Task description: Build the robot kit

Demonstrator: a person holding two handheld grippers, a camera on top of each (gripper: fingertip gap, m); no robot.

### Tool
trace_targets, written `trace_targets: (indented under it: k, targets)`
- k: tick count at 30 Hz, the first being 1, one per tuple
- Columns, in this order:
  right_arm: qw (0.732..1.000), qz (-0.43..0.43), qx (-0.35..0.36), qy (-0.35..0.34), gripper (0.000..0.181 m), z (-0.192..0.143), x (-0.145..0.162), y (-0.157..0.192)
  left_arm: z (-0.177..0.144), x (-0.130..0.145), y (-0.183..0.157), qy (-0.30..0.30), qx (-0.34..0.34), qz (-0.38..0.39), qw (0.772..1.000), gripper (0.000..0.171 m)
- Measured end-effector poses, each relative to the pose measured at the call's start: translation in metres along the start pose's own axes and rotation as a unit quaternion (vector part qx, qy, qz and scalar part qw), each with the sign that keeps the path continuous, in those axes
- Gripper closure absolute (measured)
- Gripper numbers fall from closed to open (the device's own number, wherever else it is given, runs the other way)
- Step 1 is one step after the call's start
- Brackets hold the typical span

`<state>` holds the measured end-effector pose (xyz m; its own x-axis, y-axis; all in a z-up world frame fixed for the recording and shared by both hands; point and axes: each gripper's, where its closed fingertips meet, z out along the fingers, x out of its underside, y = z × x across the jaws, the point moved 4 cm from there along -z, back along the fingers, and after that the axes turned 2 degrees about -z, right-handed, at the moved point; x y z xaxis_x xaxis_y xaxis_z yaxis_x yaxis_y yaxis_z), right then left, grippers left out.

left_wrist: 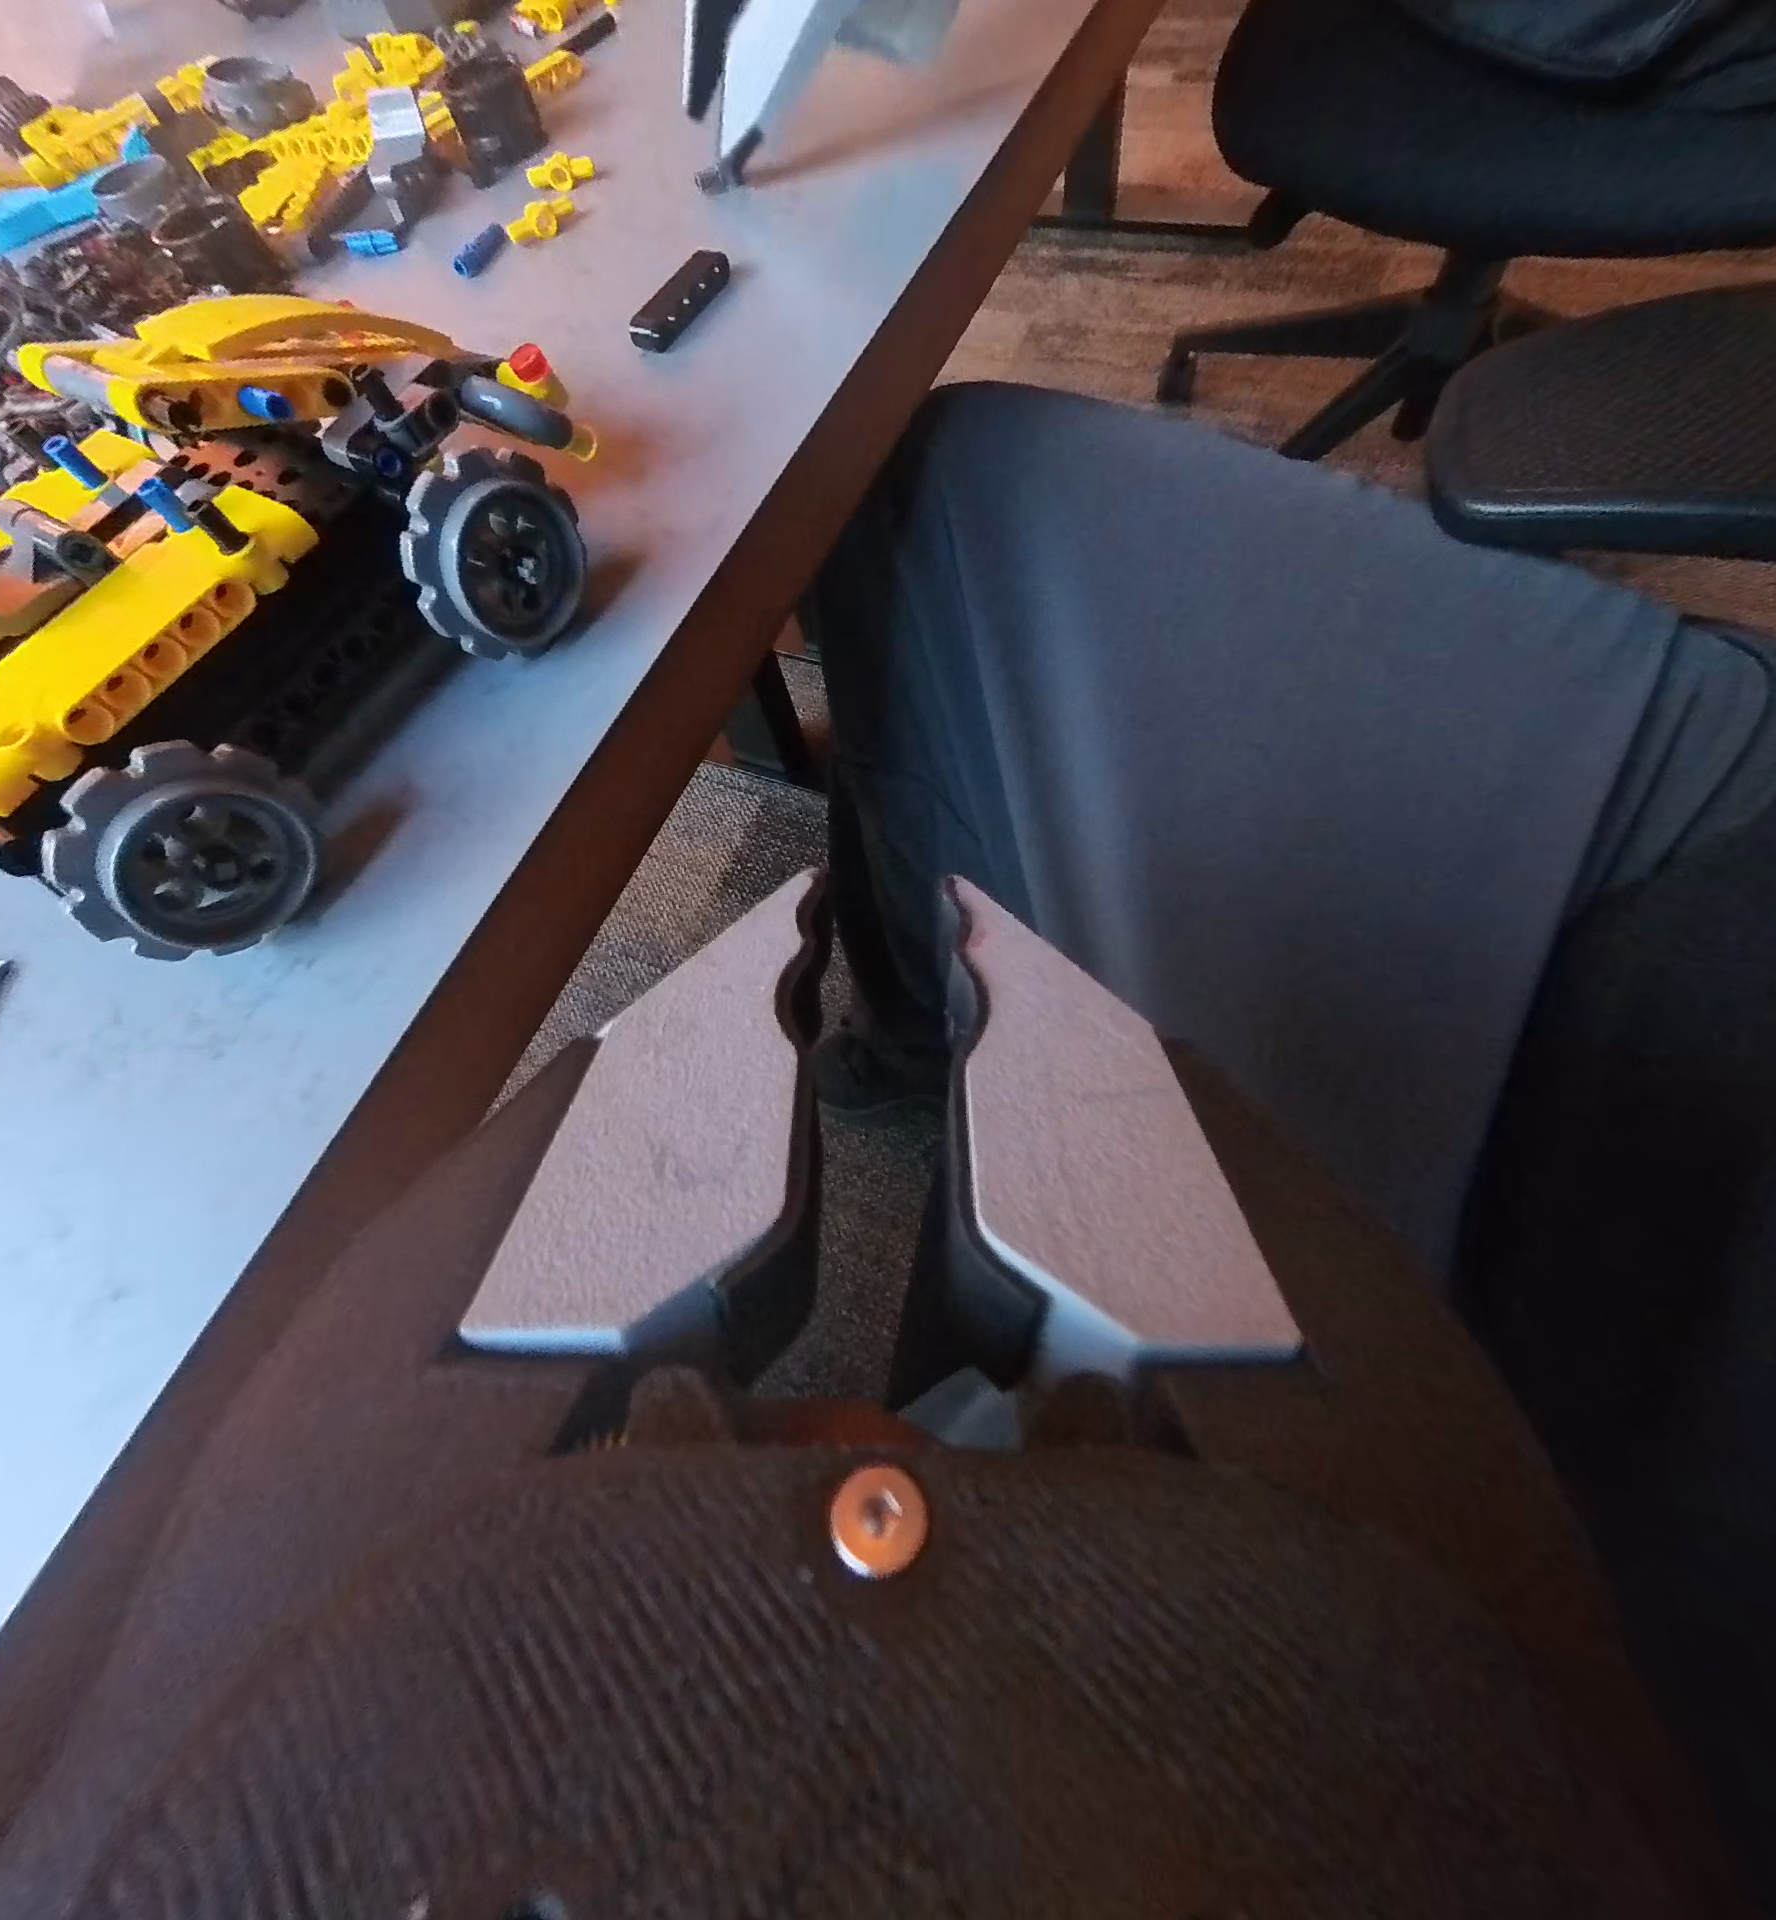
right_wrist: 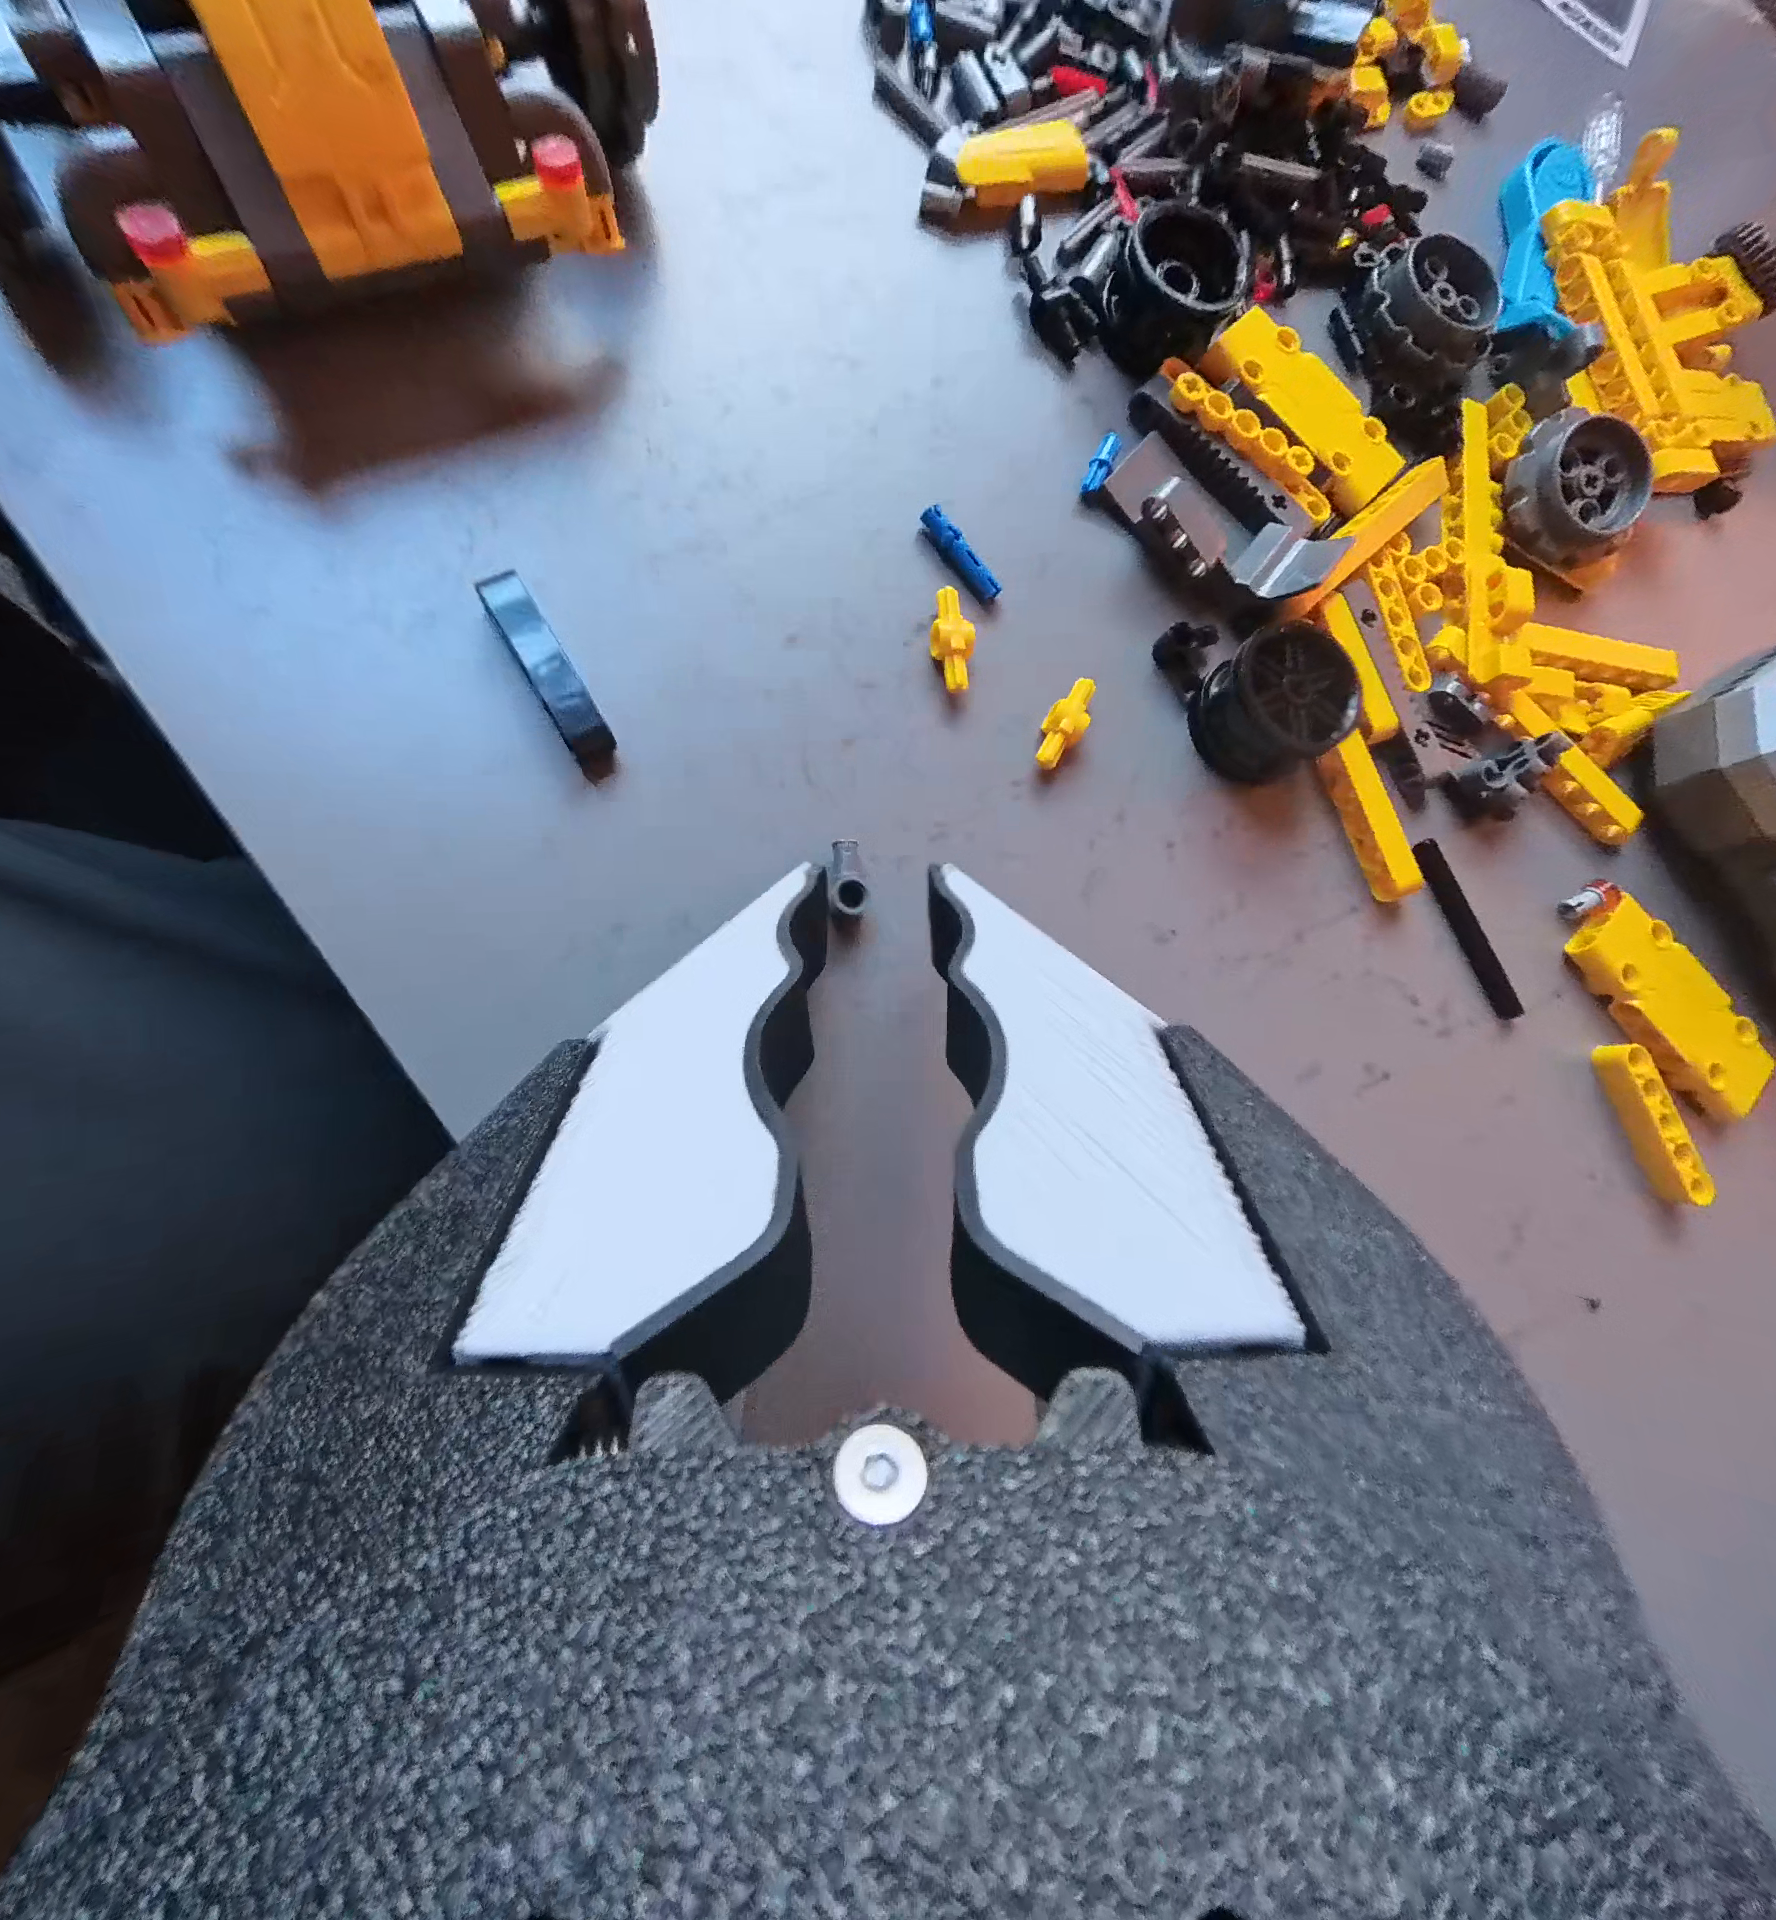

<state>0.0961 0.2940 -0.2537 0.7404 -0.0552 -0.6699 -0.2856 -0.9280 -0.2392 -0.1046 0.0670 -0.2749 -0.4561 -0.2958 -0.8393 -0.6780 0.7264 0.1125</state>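
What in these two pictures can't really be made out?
- Toy car, right wrist view: blurred, cut off by the top edge.
- Small grey connector by the right gripper: too small to tell whether a fingertip touches it.
- Parts pile, left wrist view: far off, pieces overlap.
- Left gripper: off the table, nothing between its fingers.

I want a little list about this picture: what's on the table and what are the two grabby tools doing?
Table: grey top with a dark edge
Big toy: yellow and black brick car, grey wheels, unfinished
Loose bits: pile of yellow and black bricks, two small yellow connectors, blue pin, black curved piece
Right tool: open, low over the table, a tiny grey pin lies by its left fingertip
Left tool: open, empty, off the table edge, above a person's leg
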Motion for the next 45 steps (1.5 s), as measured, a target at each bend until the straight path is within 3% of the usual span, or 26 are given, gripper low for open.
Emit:
trace_targets:
  k: [5, 10, 16, 20, 24, 27, 35, 41, 43, 45]
  targets:
    - [0.999, -0.011, -0.028, -0.037, 0.155, -0.01, -0.018, 0.014, -0.001, 0.003, 0.003, 0.0, 0.0, -0.005, 1.0, 0.155]
    - [0.993, -0.044, -0.106, -0.017, 0.151, 0.009, -0.034, 0.044, -0.001, 0.0, 0.007, 0.002, 0.0, -0.003, 1.0, 0.154]
    - [0.984, -0.028, -0.176, 0.017, 0.174, 0.024, -0.035, 0.05, -0.002, -0.017, 0.013, -0.008, 0.001, 0.042, 0.999, 0.16]
    - [0.977, 0.03, -0.21, 0.003, 0.174, 0.013, -0.043, 0.061, 0.006, -0.031, 0.004, 0.006, 0.033, 0.112, 0.993, 0.171]
    - [0.947, 0.104, -0.303, -0.017, 0.173, -0.014, -0.054, 0.09, 0.021, -0.066, -0.001, -0.009, 0.018, 0.218, 0.976, 0.156]
    - [0.92, 0.142, -0.365, -0.023, 0.173, -0.034, -0.057, 0.11, 0.034, -0.09, 0.0, -0.025, 0.014, 0.247, 0.969, 0.145]
    - [0.86, 0.183, -0.475, -0.024, 0.173, -0.052, -0.059, 0.151, 0.042, -0.095, -0.021, -0.07, 0.064, 0.333, 0.938, 0.159]
    - [0.845, 0.191, -0.499, -0.032, 0.174, -0.046, -0.061, 0.157, 0.04, -0.094, -0.024, -0.087, 0.07, 0.328, 0.938, 0.165]
    - [0.855, 0.181, -0.484, -0.048, 0.173, -0.046, -0.064, 0.155, 0.04, -0.091, -0.022, -0.082, 0.084, 0.293, 0.949, 0.167]
    - [0.884, 0.14, -0.441, -0.072, 0.173, -0.045, -0.066, 0.153, 0.039, -0.089, -0.02, -0.062, 0.122, 0.213, 0.967, 0.167]
